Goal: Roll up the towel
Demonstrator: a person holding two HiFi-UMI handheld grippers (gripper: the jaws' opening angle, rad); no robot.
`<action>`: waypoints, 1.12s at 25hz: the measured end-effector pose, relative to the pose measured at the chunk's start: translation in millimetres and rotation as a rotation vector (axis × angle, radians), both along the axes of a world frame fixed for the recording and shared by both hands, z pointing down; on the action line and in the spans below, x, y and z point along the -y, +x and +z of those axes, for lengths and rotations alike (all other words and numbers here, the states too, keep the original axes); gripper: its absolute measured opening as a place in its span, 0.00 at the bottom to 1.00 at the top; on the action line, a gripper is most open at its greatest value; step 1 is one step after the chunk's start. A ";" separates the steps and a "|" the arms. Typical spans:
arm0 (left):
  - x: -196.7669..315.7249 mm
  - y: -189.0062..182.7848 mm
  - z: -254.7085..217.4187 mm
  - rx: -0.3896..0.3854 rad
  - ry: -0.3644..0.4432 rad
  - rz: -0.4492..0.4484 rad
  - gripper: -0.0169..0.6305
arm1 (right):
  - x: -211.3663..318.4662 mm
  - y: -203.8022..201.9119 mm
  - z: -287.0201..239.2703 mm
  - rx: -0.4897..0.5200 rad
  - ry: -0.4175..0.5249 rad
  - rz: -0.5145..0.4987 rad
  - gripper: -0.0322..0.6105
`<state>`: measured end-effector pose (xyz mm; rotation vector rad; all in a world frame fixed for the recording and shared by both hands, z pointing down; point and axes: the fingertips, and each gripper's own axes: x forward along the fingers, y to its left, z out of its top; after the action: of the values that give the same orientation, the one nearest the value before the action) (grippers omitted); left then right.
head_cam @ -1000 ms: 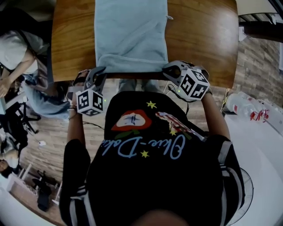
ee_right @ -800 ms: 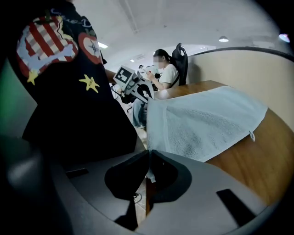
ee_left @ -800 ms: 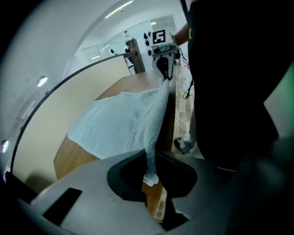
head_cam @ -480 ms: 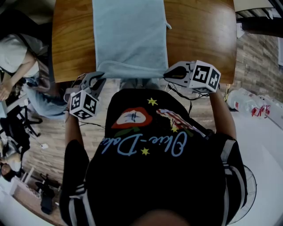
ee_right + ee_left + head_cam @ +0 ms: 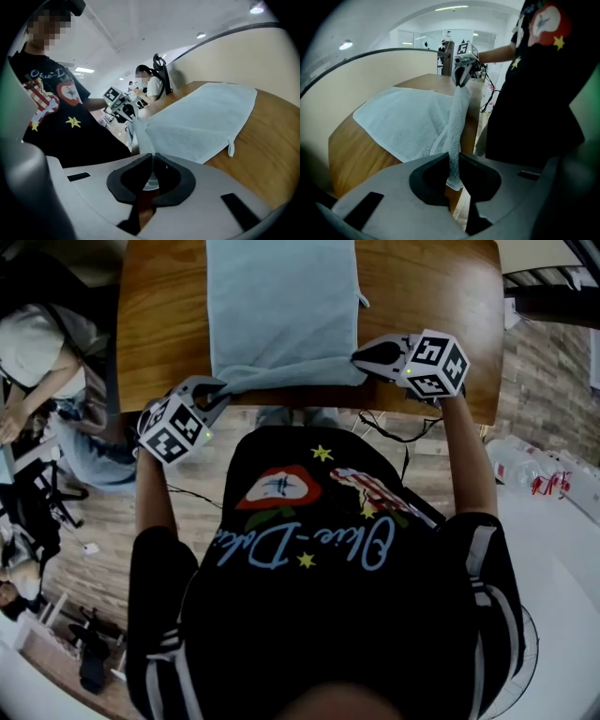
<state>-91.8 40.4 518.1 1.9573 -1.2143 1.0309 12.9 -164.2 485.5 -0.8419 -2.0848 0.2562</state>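
A pale blue towel lies spread on the wooden table, its near edge folded over by the table's front edge. My left gripper is shut on the towel's near left corner; in the left gripper view the towel runs as a stretched strip into the closed jaws of the left gripper. My right gripper is shut on the near right corner; in the right gripper view the towel feeds into the closed jaws of the right gripper. The held edge is lifted off the tabletop between the two grippers.
A seated person is at the left beside the table. Plastic bottles lie on a white surface at the right. The table's front edge runs just under both grippers. A small loop tag hangs off the towel's side.
Both grippers have moved up the picture over the table's front edge, carrying the towel's near edge with them. Both have rolled; their marker cubes show different faces.
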 end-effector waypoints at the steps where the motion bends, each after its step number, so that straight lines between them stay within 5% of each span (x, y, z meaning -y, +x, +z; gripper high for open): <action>1: 0.9 -1.8 -0.2 -0.018 -0.016 0.000 0.09 | 2.5 -3.8 2.1 0.003 0.020 0.000 0.08; 9: 16.2 -33.2 0.0 -0.035 -0.093 -0.047 0.09 | 17.0 -33.6 16.8 0.046 0.189 -0.002 0.08; 17: 45.2 -64.5 11.5 0.189 -0.064 -0.038 0.13 | 39.4 -48.5 30.9 0.093 0.407 0.024 0.08; 20: 53.0 -75.9 12.6 0.265 -0.029 -0.079 0.22 | 44.1 -46.6 38.2 0.088 0.462 0.035 0.08; 23: 57.1 -86.3 5.6 0.302 0.027 -0.136 0.33 | 51.7 -44.7 37.6 0.097 0.491 0.059 0.20; 28: 48.2 -101.7 -13.6 0.318 0.113 -0.247 0.34 | 67.0 -48.5 1.9 0.217 0.564 0.143 0.22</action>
<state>-193.4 -7.8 504.5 1.7104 -1.6736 1.1943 -35.6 -231.2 487.4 -0.3916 -2.2530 -0.3535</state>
